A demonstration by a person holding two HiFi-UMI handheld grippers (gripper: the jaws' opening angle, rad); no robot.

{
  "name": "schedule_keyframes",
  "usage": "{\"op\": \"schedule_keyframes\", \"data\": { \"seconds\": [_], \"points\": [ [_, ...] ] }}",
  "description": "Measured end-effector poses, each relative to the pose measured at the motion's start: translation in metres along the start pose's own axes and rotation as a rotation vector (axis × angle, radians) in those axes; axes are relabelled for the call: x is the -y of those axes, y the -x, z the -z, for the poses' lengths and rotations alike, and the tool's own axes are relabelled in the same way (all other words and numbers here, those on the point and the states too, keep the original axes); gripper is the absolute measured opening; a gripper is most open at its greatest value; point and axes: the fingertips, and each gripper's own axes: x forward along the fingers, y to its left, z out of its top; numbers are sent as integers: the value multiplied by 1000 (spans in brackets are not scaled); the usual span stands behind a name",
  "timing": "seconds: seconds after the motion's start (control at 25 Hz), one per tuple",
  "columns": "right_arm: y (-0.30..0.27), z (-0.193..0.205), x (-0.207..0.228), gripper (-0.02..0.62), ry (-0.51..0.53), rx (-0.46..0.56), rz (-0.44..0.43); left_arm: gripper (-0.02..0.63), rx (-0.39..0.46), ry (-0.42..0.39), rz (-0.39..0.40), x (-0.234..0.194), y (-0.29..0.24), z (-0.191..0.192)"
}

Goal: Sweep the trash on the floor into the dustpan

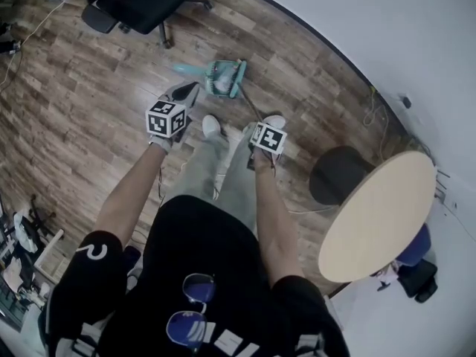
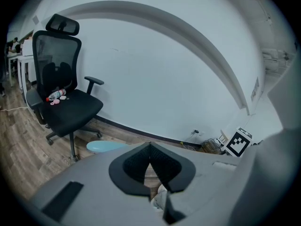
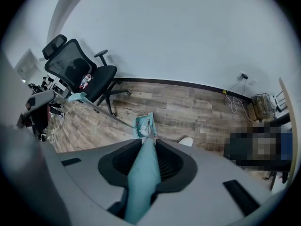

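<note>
A teal dustpan [image 1: 223,78] [image 3: 143,125] stands on the wood floor in front of my feet, with pale scraps inside it. Its long teal handle [image 3: 143,173] runs back between the jaws of my right gripper [image 1: 268,137] [image 3: 146,159], which is shut on it. A thin grey broom pole [image 3: 106,113] slants from the dustpan up to a teal grip [image 1: 186,69] [image 2: 106,146] [image 3: 77,96]. My left gripper [image 1: 182,95] [image 2: 150,149] hovers just short of that grip. Its pads meet at the tips, and I see nothing between them.
A black office chair [image 1: 141,2] [image 2: 66,102] [image 3: 80,74] stands at the far left, with a bottle on its seat. A round wooden table [image 1: 379,214] is at my right. The white wall, with cables [image 3: 233,100] along its base, closes off the far side.
</note>
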Motion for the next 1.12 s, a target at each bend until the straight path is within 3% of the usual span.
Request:
{"op": "schedule_keyframes", "data": {
  "seconds": [0.16,0.44,0.6,1.0,1.12],
  "points": [
    [9,7,13,84,-10,-37,64,-2,2,7,-6,-2,4,2],
    [17,7,17,84,16,-21,52,-2,10,-1,-7,3,1,-9],
    [23,2,6,84,28,1,-12,-2,28,-6,-4,9,3,-21],
    [87,0,32,84,102,8,71,-2,75,-29,5,35,38,-50],
    [108,-11,36,84,122,65,38,-2,95,-51,8,50,46,-60]
  ]
}}
